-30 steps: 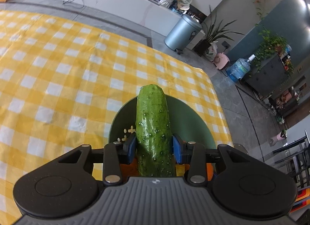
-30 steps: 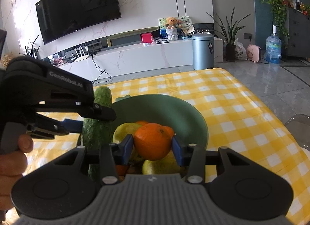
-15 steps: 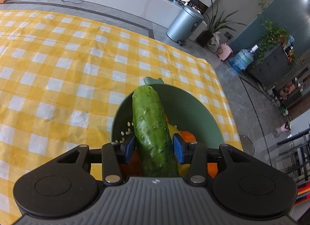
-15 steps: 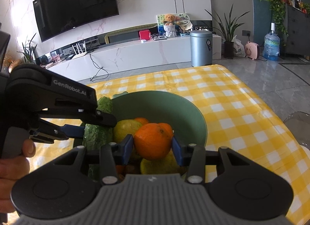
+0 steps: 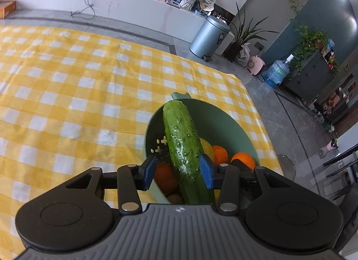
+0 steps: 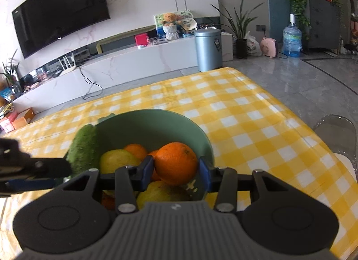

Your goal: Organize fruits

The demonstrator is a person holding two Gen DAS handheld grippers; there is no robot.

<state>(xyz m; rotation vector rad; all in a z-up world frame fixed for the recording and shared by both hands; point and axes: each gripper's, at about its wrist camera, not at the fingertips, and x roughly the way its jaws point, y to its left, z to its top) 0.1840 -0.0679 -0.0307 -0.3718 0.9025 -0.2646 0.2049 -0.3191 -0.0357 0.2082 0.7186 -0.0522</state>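
The left gripper [image 5: 177, 171] has its jaws apart around the cucumber [image 5: 183, 148]: the right pad sits against its side, the left pad stands clear of it with a gap, and the cucumber leans tilted inside the green bowl [image 5: 241, 130], its far tip up by the rim. The right gripper [image 6: 176, 171] is clamped on an orange [image 6: 176, 162], held between both blue pads just above the fruit piled in the bowl. That bowl rests on the yellow checked tabletop [image 5: 67, 94], holding lemons [image 6: 118, 161] and more oranges beside the cucumber.
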